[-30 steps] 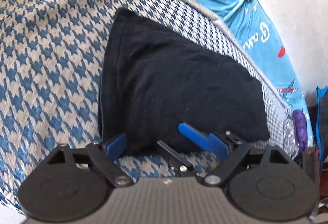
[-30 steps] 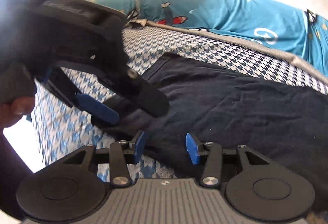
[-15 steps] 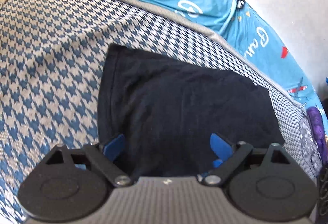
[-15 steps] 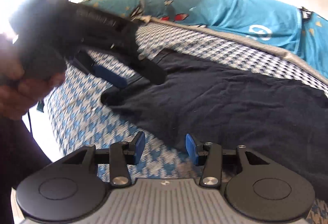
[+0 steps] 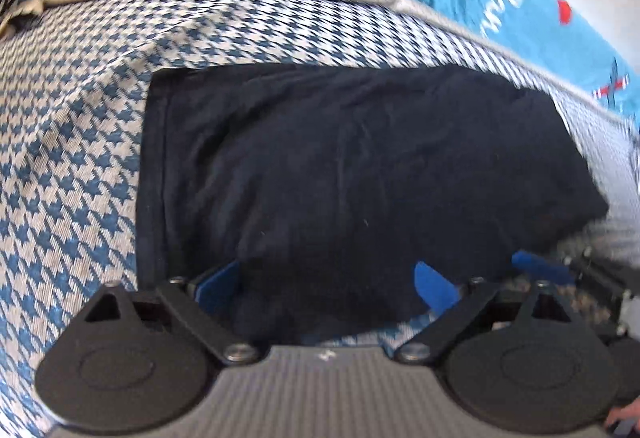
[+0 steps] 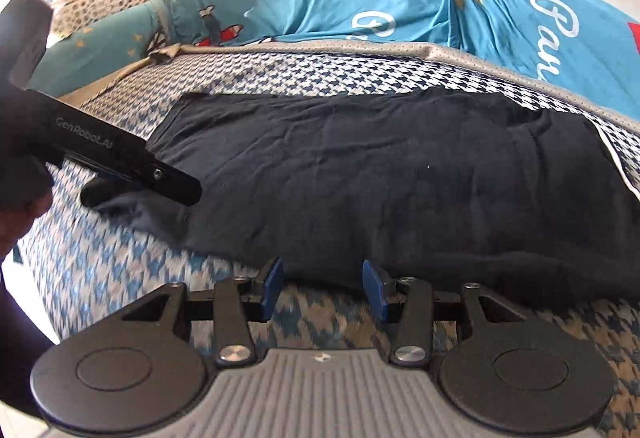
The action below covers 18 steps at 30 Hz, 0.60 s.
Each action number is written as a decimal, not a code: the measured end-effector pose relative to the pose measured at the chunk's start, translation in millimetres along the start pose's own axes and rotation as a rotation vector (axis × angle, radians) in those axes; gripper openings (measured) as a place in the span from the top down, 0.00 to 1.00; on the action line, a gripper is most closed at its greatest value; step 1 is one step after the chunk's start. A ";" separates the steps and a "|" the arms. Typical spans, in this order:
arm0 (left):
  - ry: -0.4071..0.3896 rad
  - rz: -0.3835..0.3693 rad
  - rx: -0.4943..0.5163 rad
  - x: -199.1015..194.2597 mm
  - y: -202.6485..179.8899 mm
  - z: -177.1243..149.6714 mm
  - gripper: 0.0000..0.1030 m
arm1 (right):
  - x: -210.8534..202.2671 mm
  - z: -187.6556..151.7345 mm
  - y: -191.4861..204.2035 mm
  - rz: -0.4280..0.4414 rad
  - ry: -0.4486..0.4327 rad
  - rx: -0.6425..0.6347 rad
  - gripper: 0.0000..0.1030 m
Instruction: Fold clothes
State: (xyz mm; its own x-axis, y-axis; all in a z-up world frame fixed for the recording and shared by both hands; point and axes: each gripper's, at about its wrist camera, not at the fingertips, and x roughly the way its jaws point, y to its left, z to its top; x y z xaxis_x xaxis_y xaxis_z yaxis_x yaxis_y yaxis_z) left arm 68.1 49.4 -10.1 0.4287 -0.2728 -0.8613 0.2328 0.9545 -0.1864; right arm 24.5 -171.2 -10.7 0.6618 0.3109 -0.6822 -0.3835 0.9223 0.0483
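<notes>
left wrist first: your left gripper has just been opening, jaws spread wide over the near edge of the dark garment, folded flat on the houndstooth cover. right wrist: your right gripper hangs half-spread at the garment's hem, pinching nothing.

Hidden and blurred parts

The dark garment has its near edge hidden behind the left gripper; the right gripper is smeared at the frame's right, its jaws unreadable there.

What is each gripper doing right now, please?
Left gripper: open, fingers just widened, straddling the dark garment, not gripping.
Right gripper: open, holding nothing.
</notes>
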 end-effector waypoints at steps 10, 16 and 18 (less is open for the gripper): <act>-0.125 -0.017 -0.023 -9.4 -5.8 12.0 0.02 | -24.2 7.4 -14.6 0.023 -0.013 -0.016 0.58; -0.165 0.026 -0.066 10.5 -4.1 39.0 0.02 | -6.5 25.7 -42.8 -0.027 -0.006 -0.029 0.58; -0.138 0.021 -0.058 16.8 -8.9 41.1 0.02 | 1.3 25.7 -50.5 -0.055 0.028 -0.048 0.58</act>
State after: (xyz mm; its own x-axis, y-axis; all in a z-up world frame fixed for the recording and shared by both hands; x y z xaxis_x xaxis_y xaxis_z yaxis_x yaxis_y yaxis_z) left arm 109.1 31.3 -3.5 0.5501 -0.2624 -0.7928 0.1729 0.9646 -0.1993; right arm 61.3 -211.5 4.8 0.6650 0.2530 -0.7027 -0.3778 0.9256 -0.0243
